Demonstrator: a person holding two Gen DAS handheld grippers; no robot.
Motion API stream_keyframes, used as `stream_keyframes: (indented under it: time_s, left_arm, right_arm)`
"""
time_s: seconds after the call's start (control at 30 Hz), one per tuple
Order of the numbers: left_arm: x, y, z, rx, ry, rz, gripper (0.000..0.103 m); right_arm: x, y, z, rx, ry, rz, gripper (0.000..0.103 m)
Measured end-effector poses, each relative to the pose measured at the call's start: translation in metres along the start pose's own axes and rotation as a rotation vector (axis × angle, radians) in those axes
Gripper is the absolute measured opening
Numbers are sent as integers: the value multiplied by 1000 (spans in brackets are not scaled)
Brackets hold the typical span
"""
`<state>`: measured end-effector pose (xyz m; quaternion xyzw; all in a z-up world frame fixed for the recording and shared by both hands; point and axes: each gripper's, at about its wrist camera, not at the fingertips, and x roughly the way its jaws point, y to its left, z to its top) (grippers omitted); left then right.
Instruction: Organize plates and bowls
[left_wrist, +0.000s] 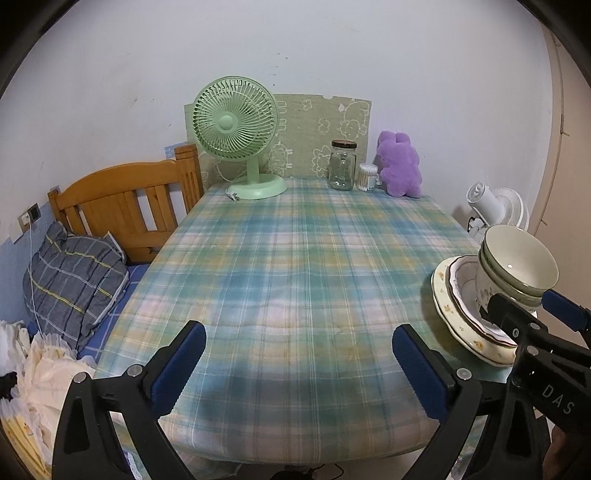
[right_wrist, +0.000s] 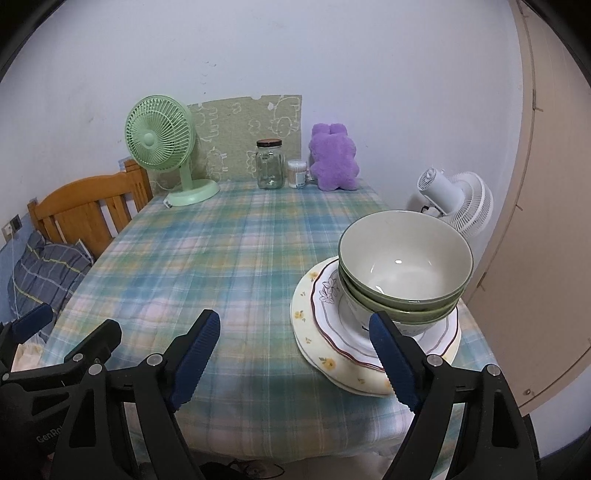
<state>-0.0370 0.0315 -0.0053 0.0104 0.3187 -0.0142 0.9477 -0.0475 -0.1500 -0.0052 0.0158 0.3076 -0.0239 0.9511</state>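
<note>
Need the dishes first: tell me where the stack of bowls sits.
In the right wrist view the stack of bowls sits on the plates at the table's near right edge, just beyond the open right gripper, with the white fan behind.

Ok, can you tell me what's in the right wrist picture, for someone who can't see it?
A stack of green bowls sits on plates at the right edge of a plaid table, just ahead of the open, empty right gripper. At the far end stand a green fan, a glass jar and a purple plush toy.
</note>
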Motion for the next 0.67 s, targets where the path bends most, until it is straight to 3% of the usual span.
stream_keyframes:
  time_s: [0.67]
  left_arm:
    - [0,0,-1,-13,12,10,102]
  right_arm:
    - [4,-2,0,-7,26,13,85]
